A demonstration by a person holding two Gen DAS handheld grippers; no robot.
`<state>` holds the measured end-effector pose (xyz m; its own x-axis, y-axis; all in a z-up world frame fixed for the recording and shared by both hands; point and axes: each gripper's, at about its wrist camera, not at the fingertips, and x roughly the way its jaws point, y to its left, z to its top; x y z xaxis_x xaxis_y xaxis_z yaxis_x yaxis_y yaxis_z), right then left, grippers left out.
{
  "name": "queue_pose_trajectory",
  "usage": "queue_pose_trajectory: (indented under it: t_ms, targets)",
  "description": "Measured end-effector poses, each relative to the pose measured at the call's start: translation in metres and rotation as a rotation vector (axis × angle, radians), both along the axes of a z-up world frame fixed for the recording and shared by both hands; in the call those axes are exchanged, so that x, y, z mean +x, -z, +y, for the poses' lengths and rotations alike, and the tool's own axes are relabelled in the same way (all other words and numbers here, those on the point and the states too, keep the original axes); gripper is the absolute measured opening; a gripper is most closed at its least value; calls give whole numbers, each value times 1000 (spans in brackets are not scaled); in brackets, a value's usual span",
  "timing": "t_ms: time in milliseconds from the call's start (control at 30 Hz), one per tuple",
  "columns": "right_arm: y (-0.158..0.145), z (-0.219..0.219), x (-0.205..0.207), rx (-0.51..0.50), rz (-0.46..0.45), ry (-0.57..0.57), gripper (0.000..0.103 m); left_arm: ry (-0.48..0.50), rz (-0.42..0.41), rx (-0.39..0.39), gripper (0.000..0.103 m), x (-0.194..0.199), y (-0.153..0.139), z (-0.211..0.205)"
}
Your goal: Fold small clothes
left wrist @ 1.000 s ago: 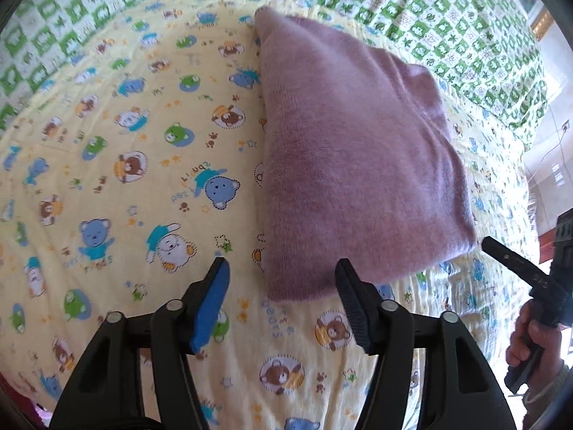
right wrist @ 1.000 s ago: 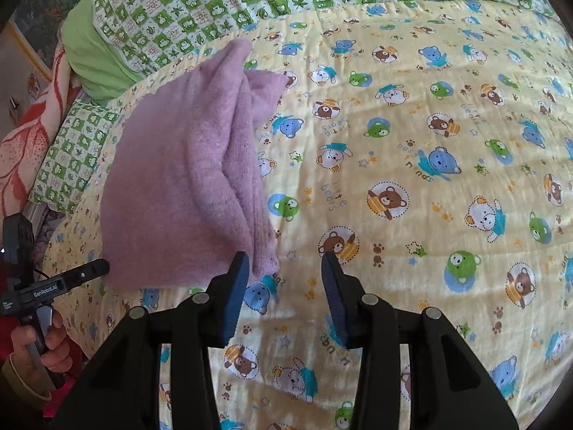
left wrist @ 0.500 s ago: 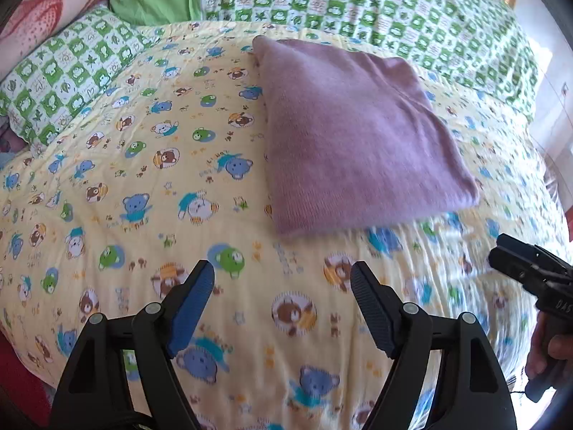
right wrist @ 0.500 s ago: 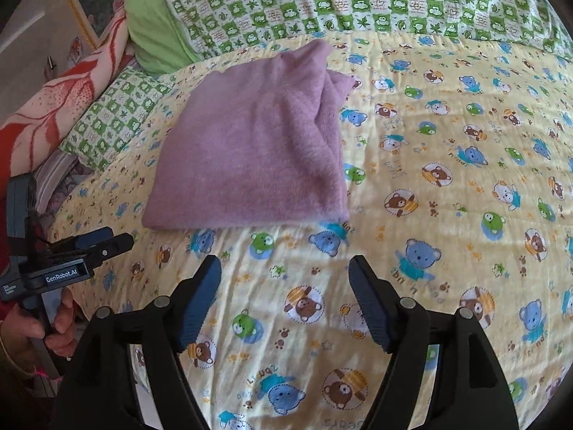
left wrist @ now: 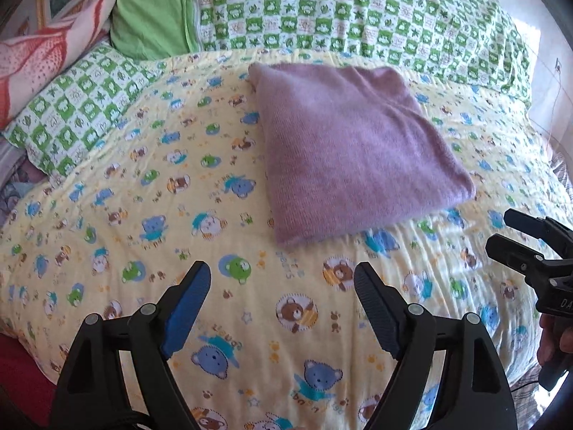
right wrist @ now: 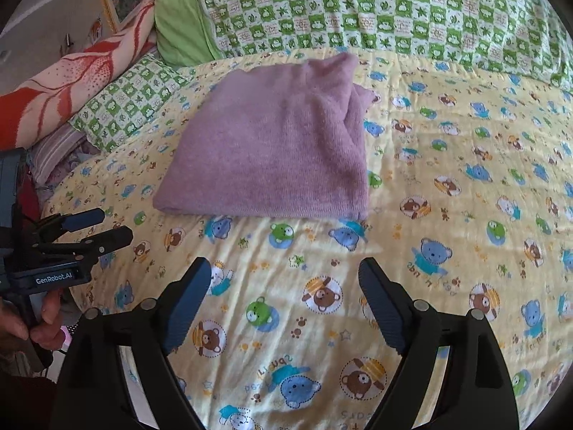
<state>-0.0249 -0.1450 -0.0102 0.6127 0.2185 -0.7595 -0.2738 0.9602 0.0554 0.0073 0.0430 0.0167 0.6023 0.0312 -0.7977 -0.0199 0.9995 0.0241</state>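
Left wrist view: left gripper (left wrist: 282,281) jaws spread wide, nothing between them, above the yellow bear-print quilt (left wrist: 143,215). Folded purple knit garment (left wrist: 354,150) lies flat on the quilt beyond the fingertips, apart from them. Right gripper (left wrist: 515,236) at right edge, fingers slightly parted.

Right wrist view: right gripper (right wrist: 284,277) jaws wide apart, empty. Purple garment (right wrist: 275,150) ahead, near the green checked pillow (right wrist: 125,104). Left gripper (right wrist: 96,227) at left, held by a hand (right wrist: 39,322).

I see bright daylight entering from the right, blowing out the upper right edge in the left wrist view. Both views bend strongly toward dark round corners; focus is sharp centrally.
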Motion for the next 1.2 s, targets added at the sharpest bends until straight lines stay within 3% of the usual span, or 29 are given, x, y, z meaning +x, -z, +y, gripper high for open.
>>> queue_pose_trajectory:
  t_ms: [300,467,900,1200]
  targets:
    - [-37,16,25,-12,-94,-51,92,-39,-85,-2,90,16,-36,-4]
    - [-52,20,31,-18,-138,-46,96,-51,-96,10,97,19,-37,-10]
    - [-26,14,49,-4,-53,33,97,-88,-15,16,98,30,-5,-9]
    - [-16,22,56,-39,-48,21,97,-86,-16,20,98,36,-2,-9]
